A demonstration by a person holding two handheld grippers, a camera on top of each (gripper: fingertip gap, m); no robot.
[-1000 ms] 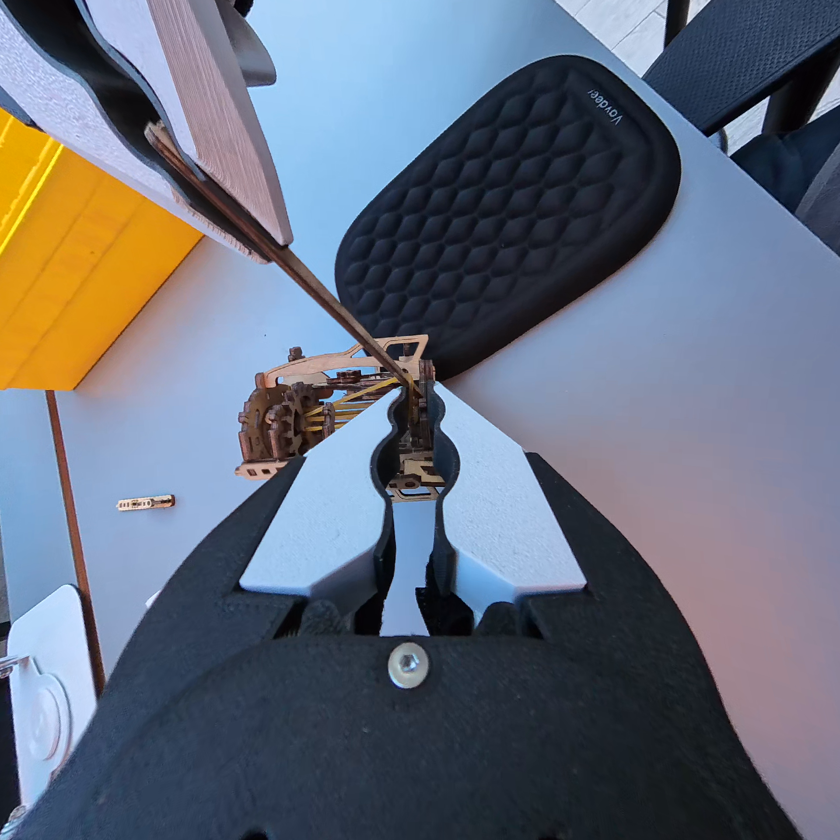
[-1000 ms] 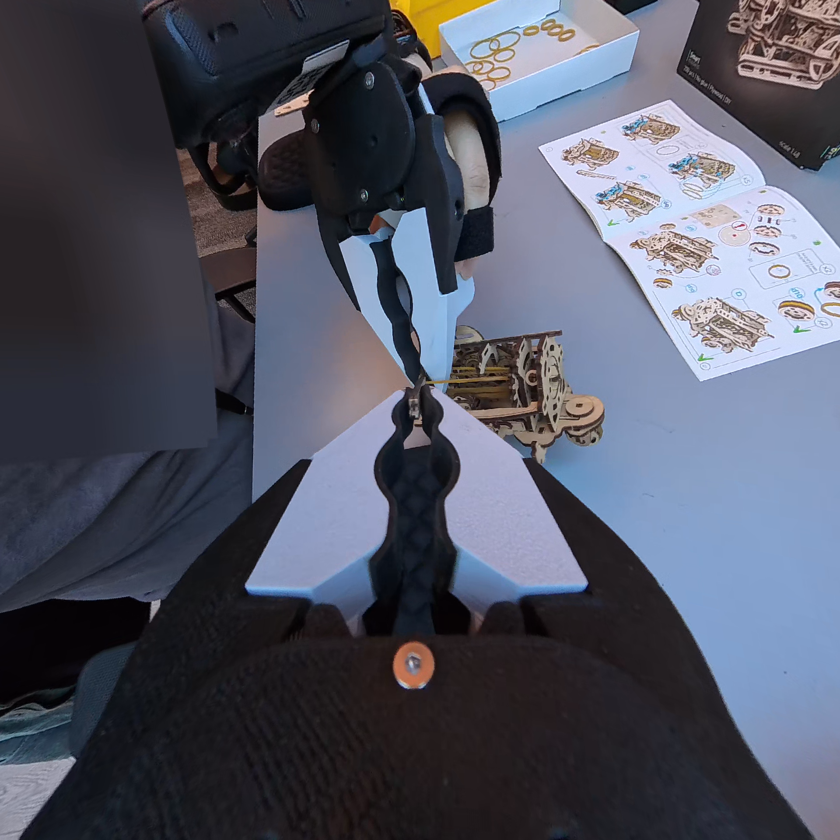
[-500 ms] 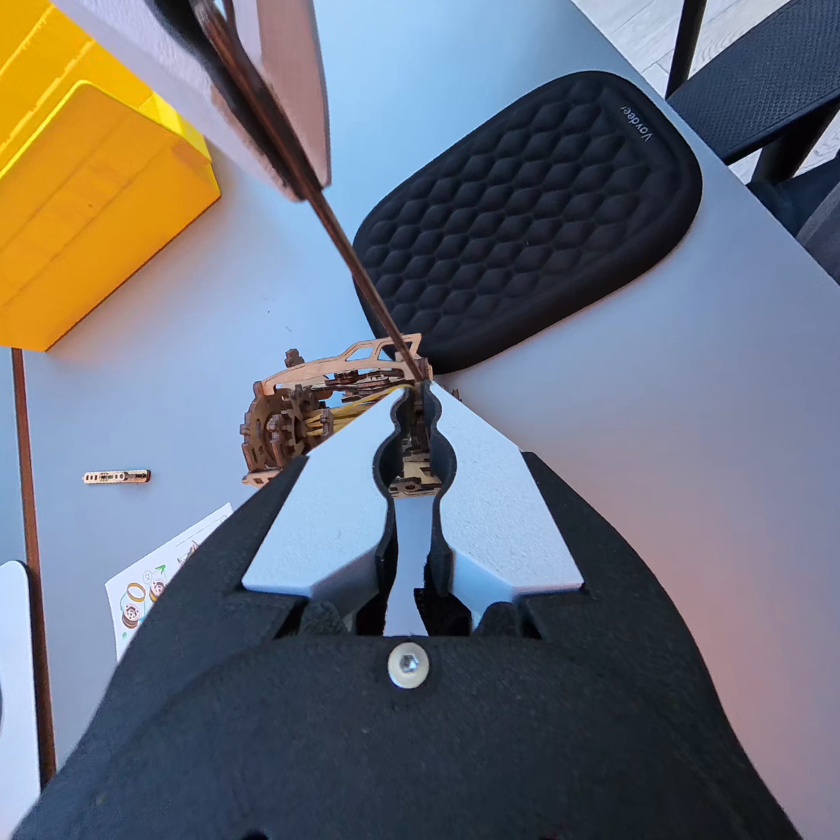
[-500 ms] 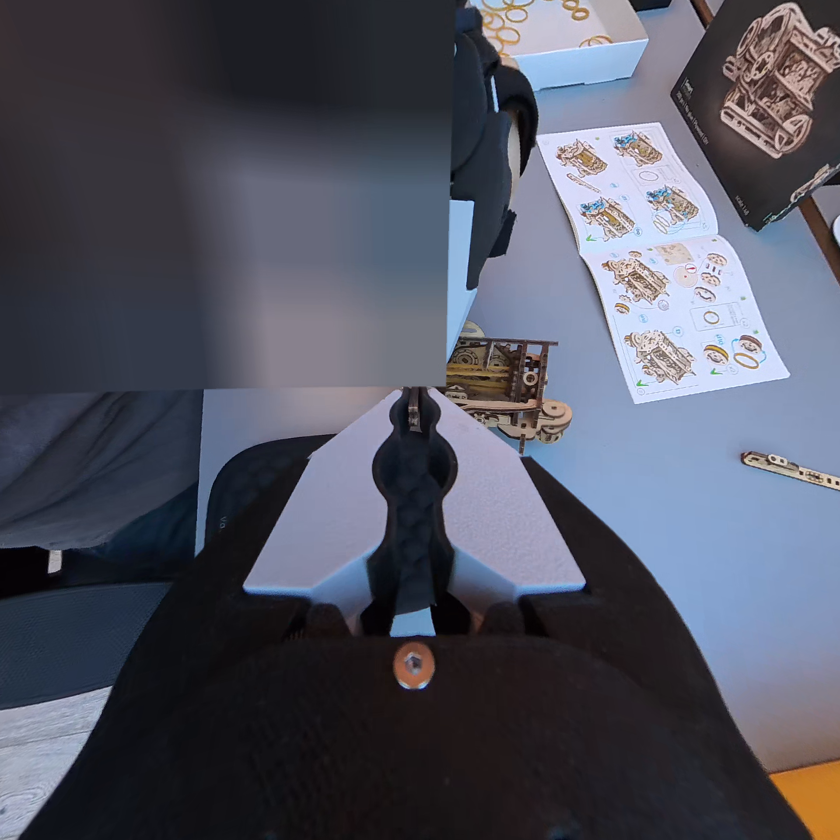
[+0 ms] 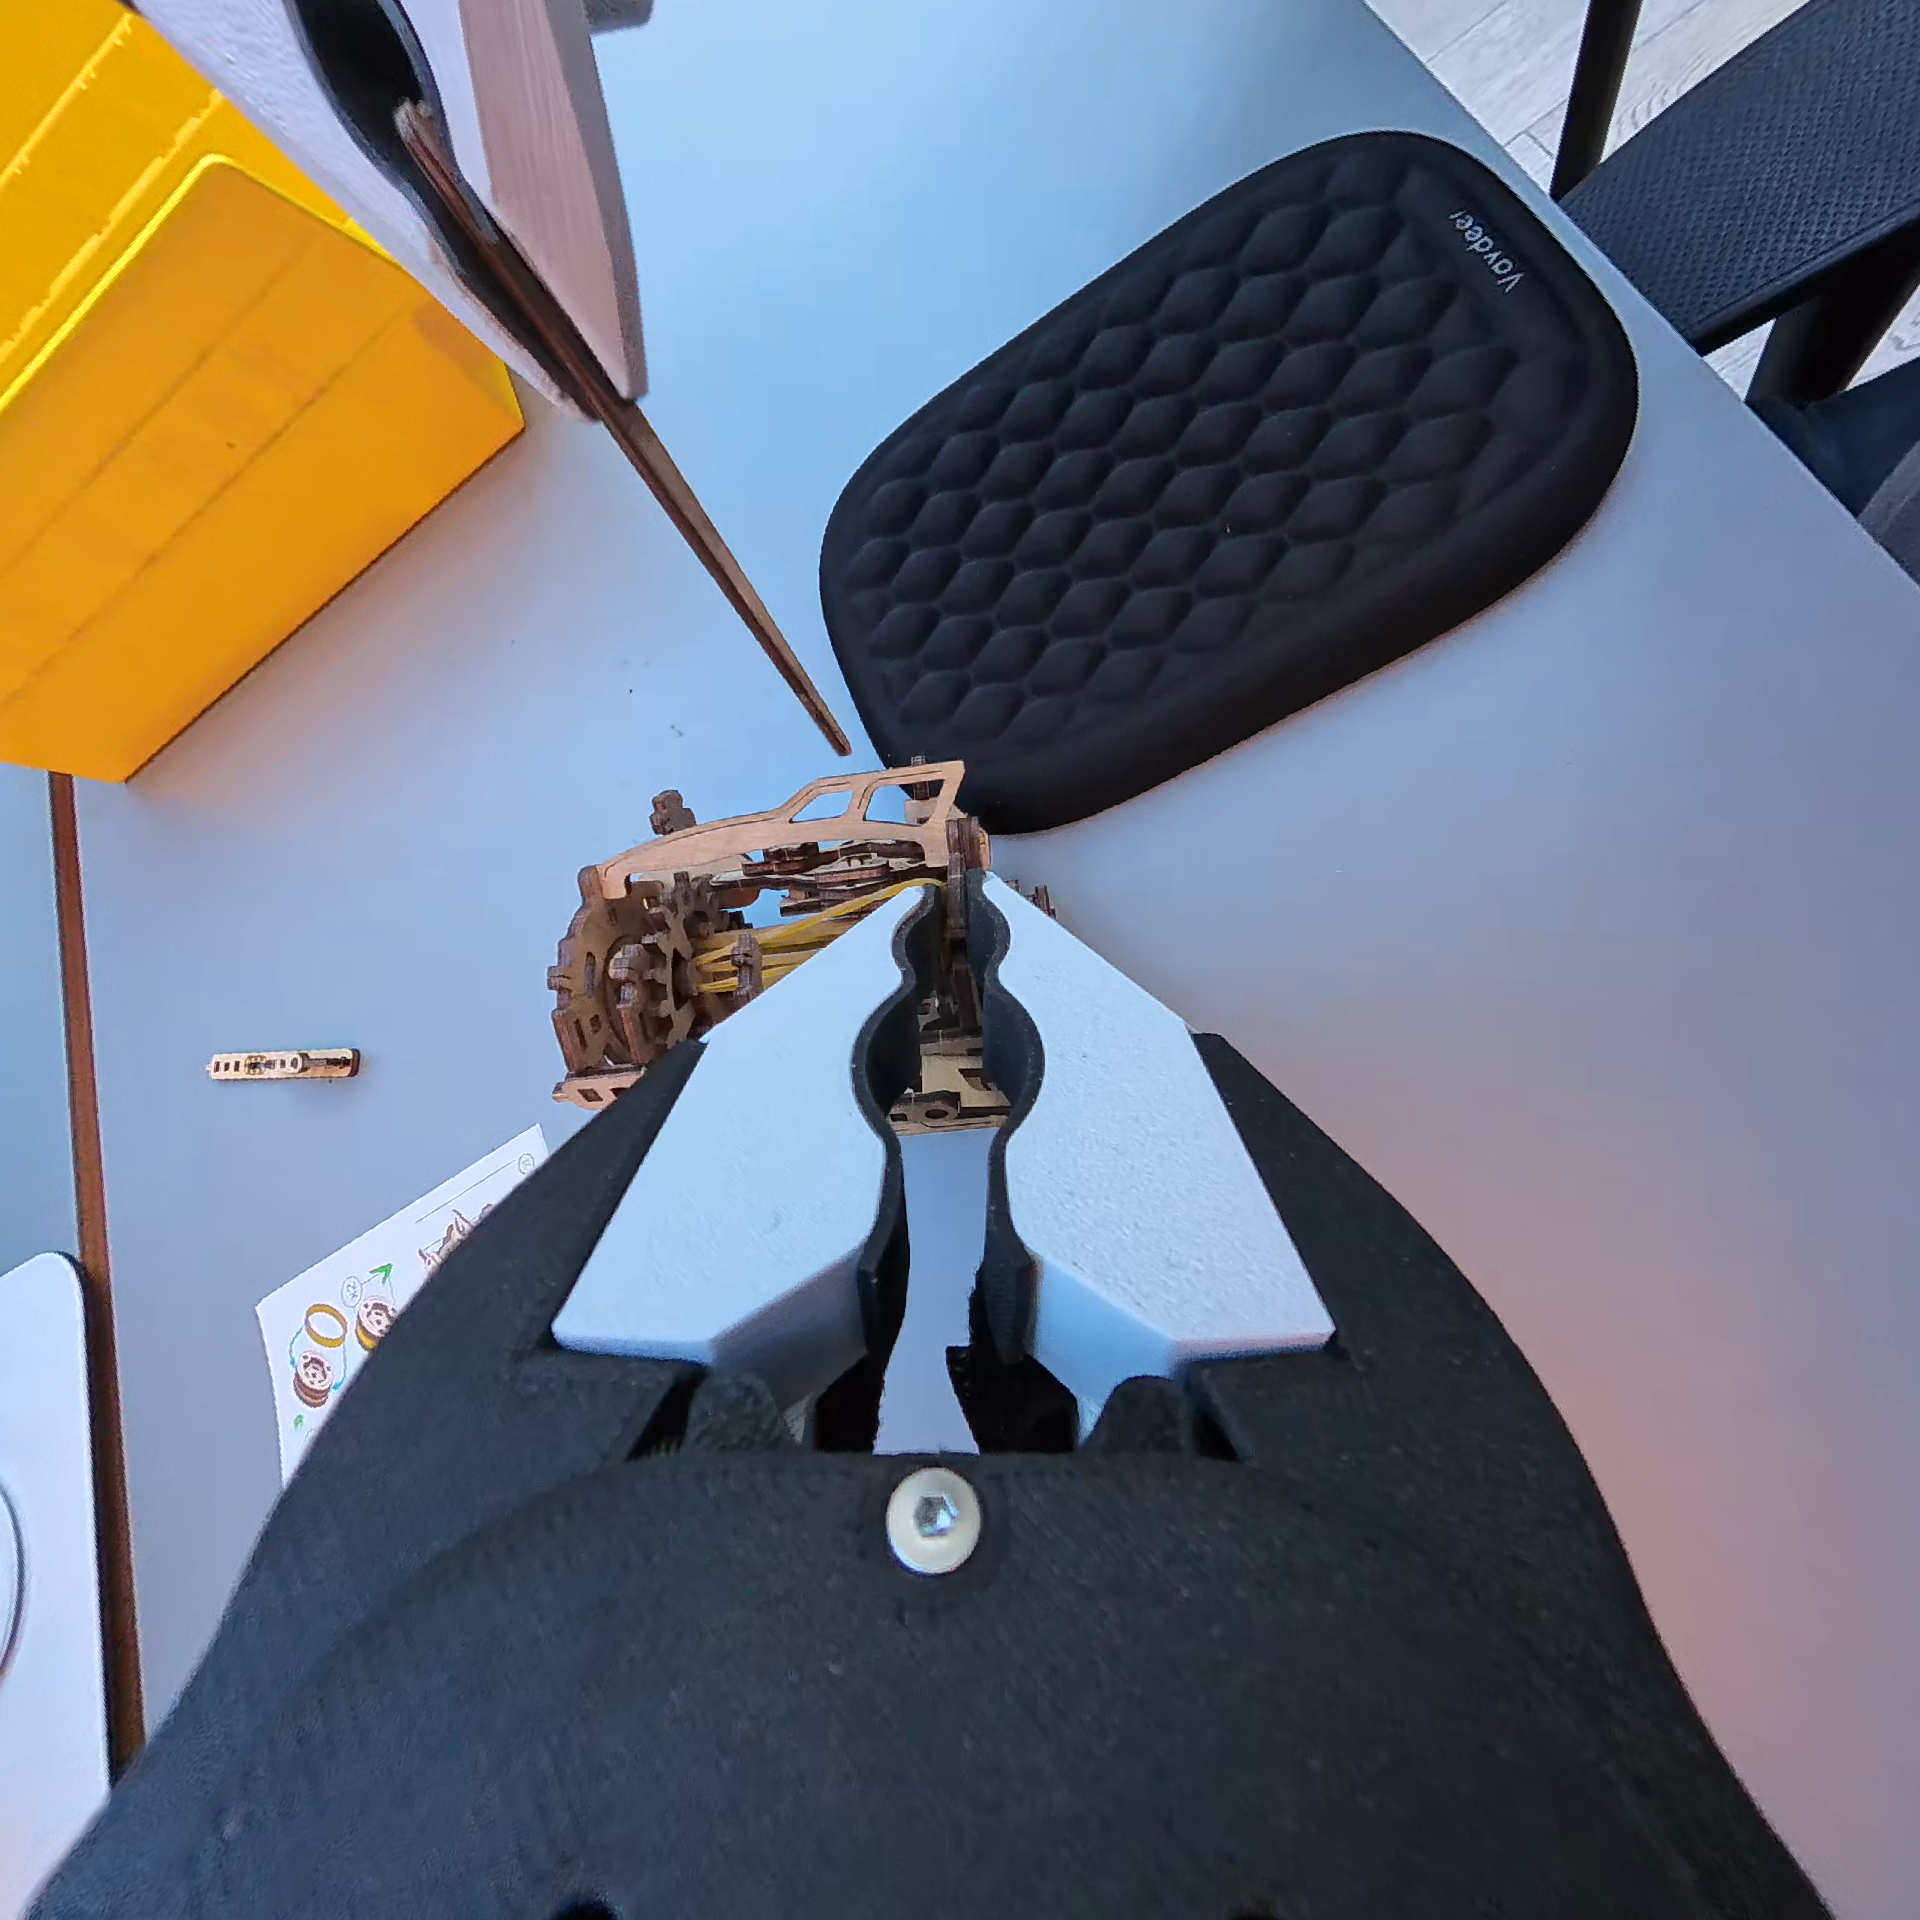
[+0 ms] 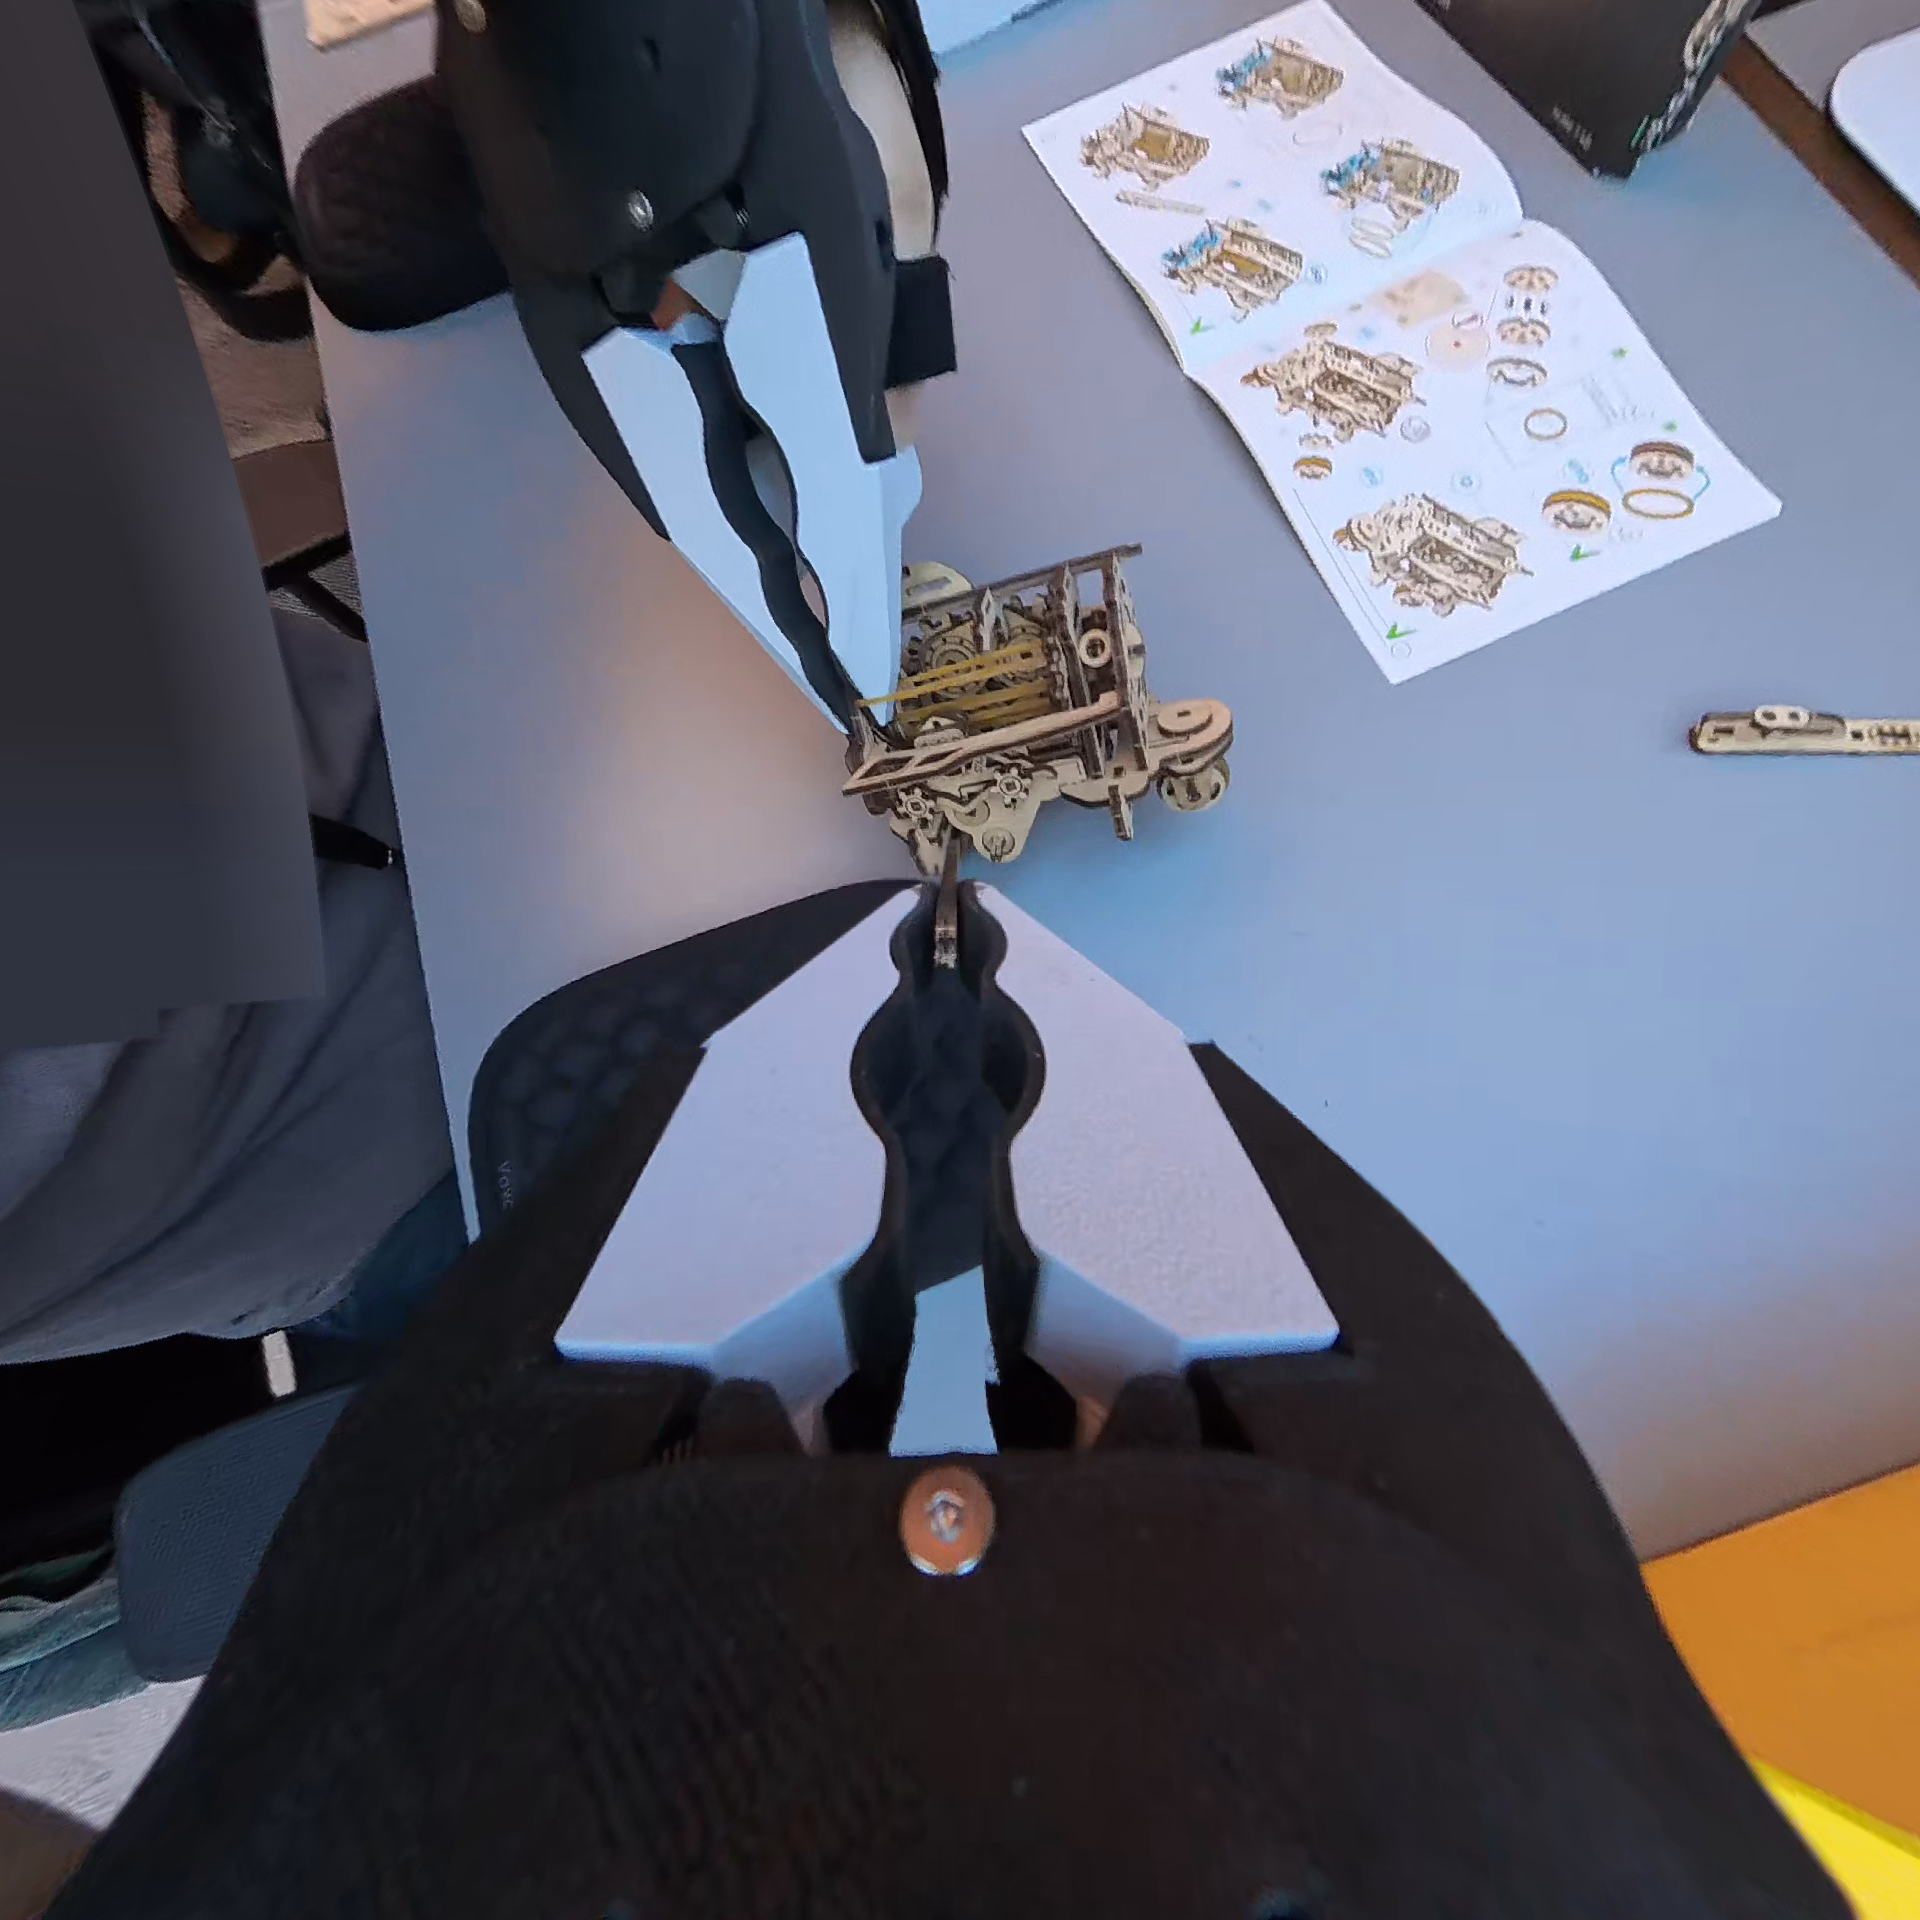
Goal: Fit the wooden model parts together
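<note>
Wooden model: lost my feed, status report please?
Left gripper shut on wooden model. Right gripper shut on thin wooden strip, tip just short of model. Nothing between.

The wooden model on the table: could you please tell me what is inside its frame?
Inside the wooden model, yellow rubber bands stretch across wooden gears. Deeper parts are hidden by the frame and the left hand-held gripper.

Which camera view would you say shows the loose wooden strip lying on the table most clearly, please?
The right wrist view: the loose wooden strip lies unobstructed on the grey table, right of the wooden model, its cut-outs visible. In the left wrist view the strip is smaller, left of the model.
</note>
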